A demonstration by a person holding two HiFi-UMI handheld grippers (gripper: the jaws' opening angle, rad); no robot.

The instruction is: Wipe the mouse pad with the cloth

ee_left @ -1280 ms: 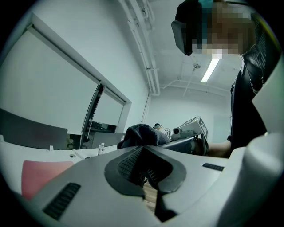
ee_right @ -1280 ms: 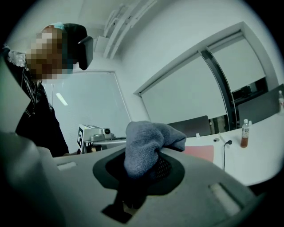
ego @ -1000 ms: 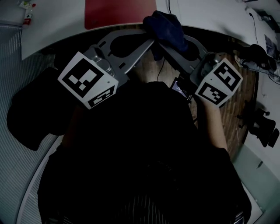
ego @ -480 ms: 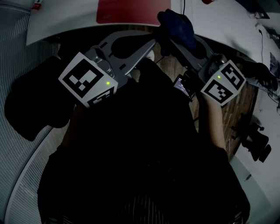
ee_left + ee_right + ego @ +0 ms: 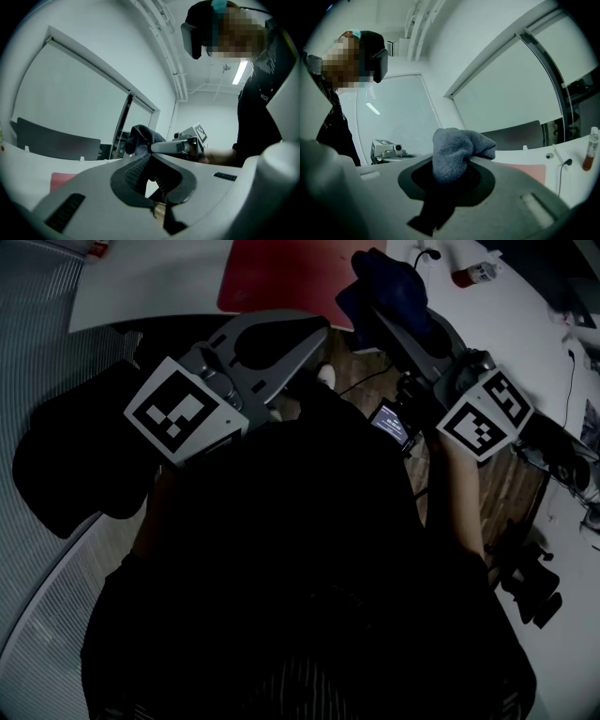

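The red mouse pad (image 5: 277,273) lies on the white table (image 5: 159,282) at the top of the head view. My right gripper (image 5: 377,307) is shut on the dark blue cloth (image 5: 389,287), which hangs over the table's edge just right of the pad. In the right gripper view the bunched cloth (image 5: 452,150) sticks up from the jaws, with the pad (image 5: 525,171) beyond. My left gripper (image 5: 317,331) is held at the table's near edge below the pad, shut on nothing. In the left gripper view its tips (image 5: 151,157) meet, and the cloth (image 5: 139,138) and pad (image 5: 63,180) show.
A small red bottle (image 5: 476,273) and a cable (image 5: 417,259) lie on the table right of the cloth. A dark chair (image 5: 70,446) stands at the left. A small lit device (image 5: 389,421) hangs by my body. Camera gear (image 5: 534,592) sits low at the right.
Both grippers have moved forward toward the table. The cloth in the right gripper went from short of the table's edge to over the table beside the pad.
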